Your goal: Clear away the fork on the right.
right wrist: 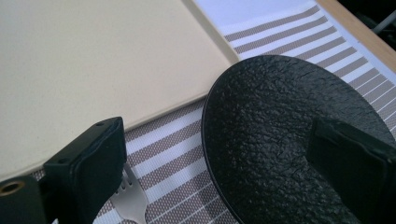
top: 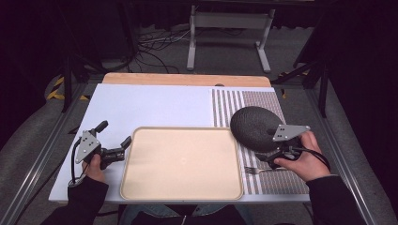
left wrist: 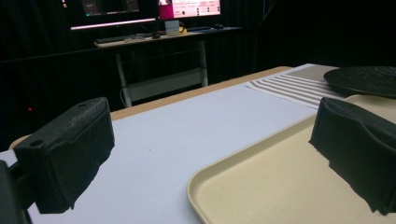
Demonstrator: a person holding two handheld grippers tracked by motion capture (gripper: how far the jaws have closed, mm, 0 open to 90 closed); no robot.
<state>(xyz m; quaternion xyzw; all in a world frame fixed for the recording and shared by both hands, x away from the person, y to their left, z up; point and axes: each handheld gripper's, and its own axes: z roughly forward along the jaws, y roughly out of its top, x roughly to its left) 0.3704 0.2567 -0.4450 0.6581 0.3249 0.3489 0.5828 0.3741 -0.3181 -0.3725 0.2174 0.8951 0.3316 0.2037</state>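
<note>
The big cream tray (top: 181, 162) has nothing in it. The right gripper (right wrist: 224, 172), jaws wide, hangs over the bumpy black plate (top: 253, 127) and fork (right wrist: 130, 200). The left gripper (left wrist: 210, 158) is wide too.

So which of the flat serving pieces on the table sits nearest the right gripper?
The round black textured plate on the striped placemat; the right gripper stands open right over its edge, while the rectangular beige tray lies farther left.

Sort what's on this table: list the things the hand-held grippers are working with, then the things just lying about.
In the job:
black plate, next to the right hand-held gripper
fork, below that gripper
beige tray, its left rim at the left hand-held gripper

Lying about:
striped placemat under the plate and fork
monitors and desk beyond the table
</note>
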